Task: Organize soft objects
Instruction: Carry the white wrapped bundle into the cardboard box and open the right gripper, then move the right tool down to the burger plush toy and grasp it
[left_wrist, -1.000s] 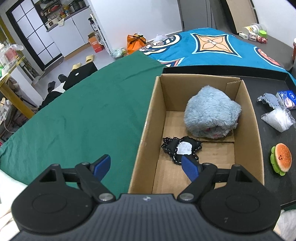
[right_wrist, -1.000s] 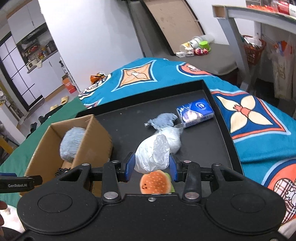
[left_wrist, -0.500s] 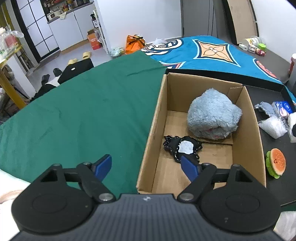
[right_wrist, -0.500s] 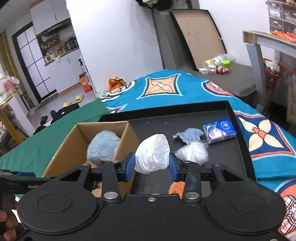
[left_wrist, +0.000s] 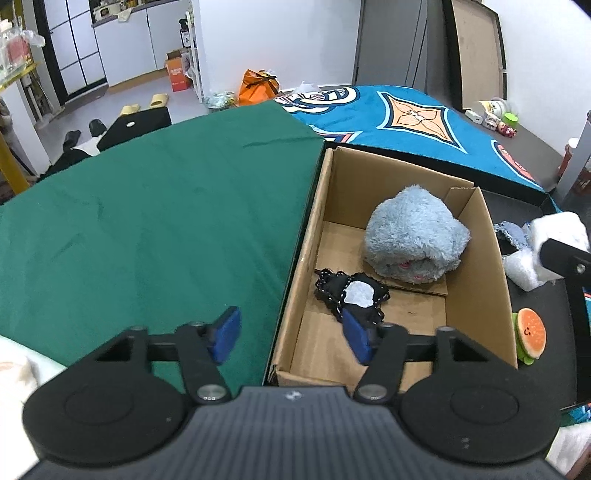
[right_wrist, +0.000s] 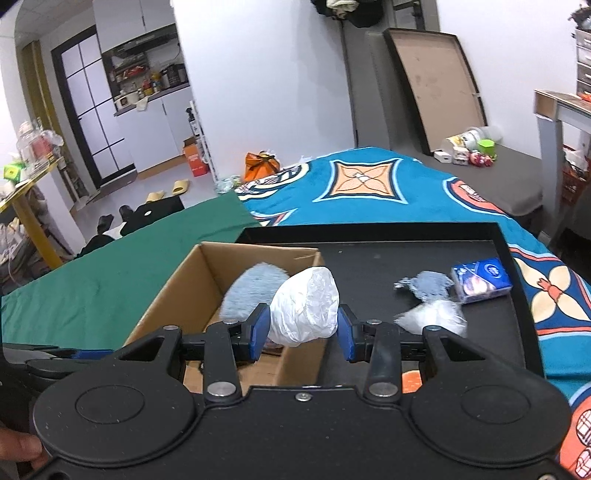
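Right tongs (right_wrist: 301, 328) clamped on white bag (right_wrist: 304, 308), at box (right_wrist: 173, 291) rim; left tongs (left_wrist: 291, 338) empty, jaws just narrowed; two items boxed; four beyond.

Bed under green cloth (left_wrist: 155, 221) and patterned blue blanket (right_wrist: 369, 184), bearing black tray (right_wrist: 369, 230) and cardboard box (left_wrist: 476, 280).

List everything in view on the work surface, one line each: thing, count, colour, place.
cardboard box: 1, brown, at the black tray's left end
fluffy plush: 1, light blue, in the box
lacy pouch: 1, black with white patch, in the box
white plastic bundle: 1, held above the box's right wall
clear bag: 1, whitish, on the tray
grey rag: 1, on the tray
tissue pack: 1, blue, on the tray
burger toy: 1, orange and green, on the tray
black tray: 1
left claw: open, empty
right claw: shut on the bundle
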